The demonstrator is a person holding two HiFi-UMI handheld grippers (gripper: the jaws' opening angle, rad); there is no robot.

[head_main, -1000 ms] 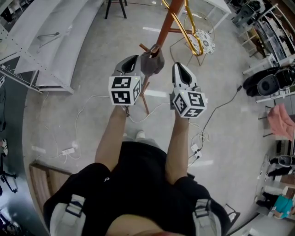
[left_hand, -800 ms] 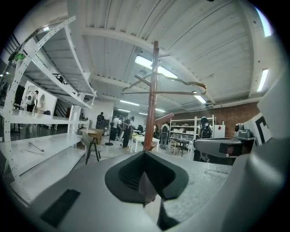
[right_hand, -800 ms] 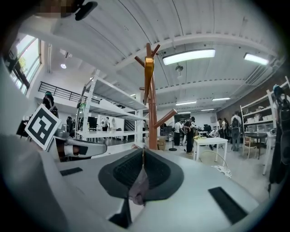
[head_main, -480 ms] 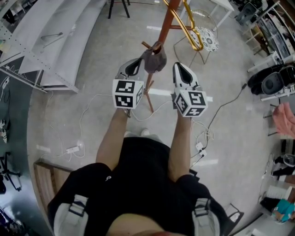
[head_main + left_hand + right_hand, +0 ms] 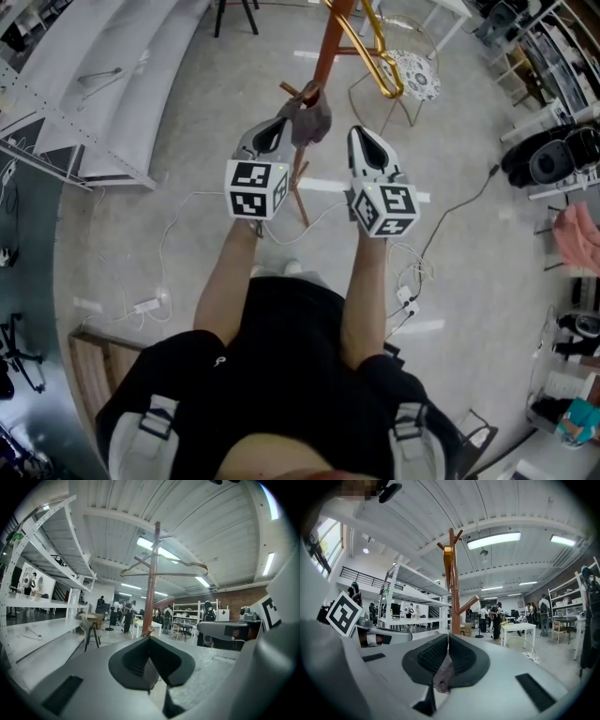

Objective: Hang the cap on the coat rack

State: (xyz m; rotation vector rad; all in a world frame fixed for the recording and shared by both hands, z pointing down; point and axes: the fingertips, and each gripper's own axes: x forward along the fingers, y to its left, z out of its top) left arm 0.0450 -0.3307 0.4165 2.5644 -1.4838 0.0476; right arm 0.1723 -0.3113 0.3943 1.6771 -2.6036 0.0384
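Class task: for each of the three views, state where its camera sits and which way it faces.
Head view: on the head, facing steeply down; shows arms, torso, left tongs, right tongs, cap on coat rack.
Left gripper view: on left tongs, looking along their shut tips at the rack.
Right gripper view: likewise on right tongs.
Shared: all show the rack.
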